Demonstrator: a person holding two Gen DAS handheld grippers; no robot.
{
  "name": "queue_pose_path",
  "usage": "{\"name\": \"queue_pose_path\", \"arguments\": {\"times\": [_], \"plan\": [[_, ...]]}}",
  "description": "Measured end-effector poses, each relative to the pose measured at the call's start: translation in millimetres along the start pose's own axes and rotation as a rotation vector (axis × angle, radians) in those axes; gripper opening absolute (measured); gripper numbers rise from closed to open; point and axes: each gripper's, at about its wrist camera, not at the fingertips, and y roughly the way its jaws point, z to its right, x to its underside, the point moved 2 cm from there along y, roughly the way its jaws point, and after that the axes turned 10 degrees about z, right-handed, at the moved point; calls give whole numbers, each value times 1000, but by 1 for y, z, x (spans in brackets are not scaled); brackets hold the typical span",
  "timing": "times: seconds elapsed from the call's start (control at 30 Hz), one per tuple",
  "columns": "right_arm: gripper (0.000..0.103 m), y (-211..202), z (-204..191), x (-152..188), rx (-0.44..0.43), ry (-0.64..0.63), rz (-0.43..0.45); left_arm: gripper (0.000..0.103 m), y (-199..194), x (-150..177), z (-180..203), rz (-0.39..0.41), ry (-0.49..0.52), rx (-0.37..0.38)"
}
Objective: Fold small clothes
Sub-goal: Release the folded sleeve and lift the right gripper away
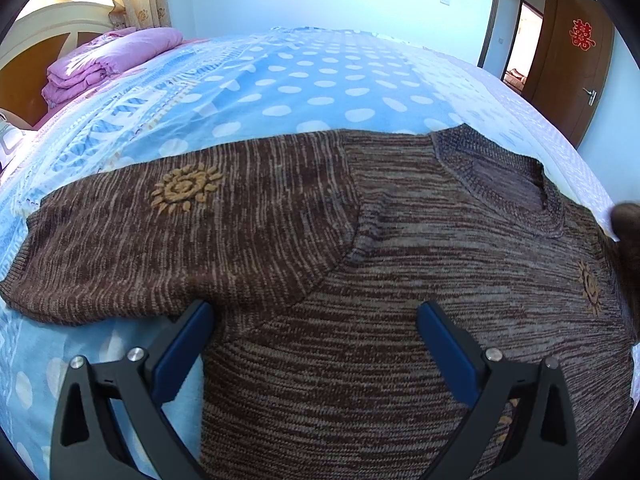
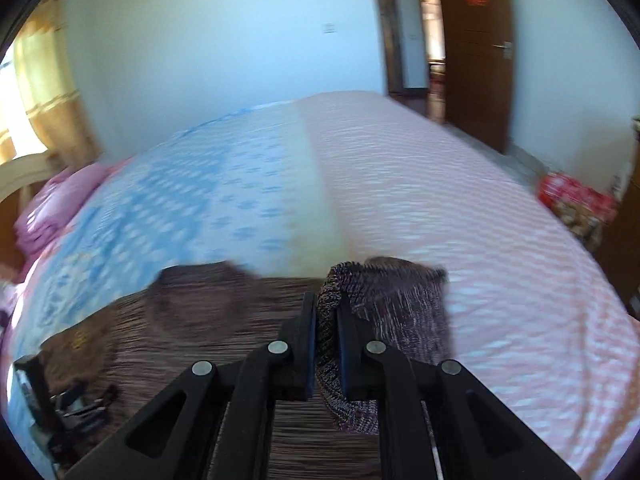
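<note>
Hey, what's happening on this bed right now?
A person with two handheld grippers is folding a brown knitted sweater spread on the blue polka-dot bedsheet. The right gripper has its jaws shut on a sweater cuff. The left gripper is open over the sweater's body, holding nothing.

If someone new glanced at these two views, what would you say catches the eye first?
Most striking is the brown knit sweater spread across the blue dotted bedspread, an orange sun motif on its outstretched sleeve. In the right wrist view, the right gripper has its jaws clamped on a bunched fold of the knit. The left gripper hangs open above the sweater's body.
</note>
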Motion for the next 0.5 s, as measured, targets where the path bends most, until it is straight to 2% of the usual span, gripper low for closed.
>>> {"name": "queue_pose_path", "arguments": {"times": [0.17,0.3,0.37,0.4,0.43,0.5], "plan": [[8,40,-89,47,-122,-37,-74,103,0,0,-1,1,-6,8],[8,70,-111,85,-158,-67,-126,103,0,0,-1,2,-9,13],[12,85,-114,99,-176,-65,-157,103,1,0,-1,1,-9,15],[17,89,-115,102,-194,-57,-159,103,1,0,-1,1,-9,15],[30,88,-113,101,-239,-37,-155,103,1,0,-1,1,-9,15],[45,76,-103,96,-344,37,-170,103,1,0,-2,1,-11,18]]}}
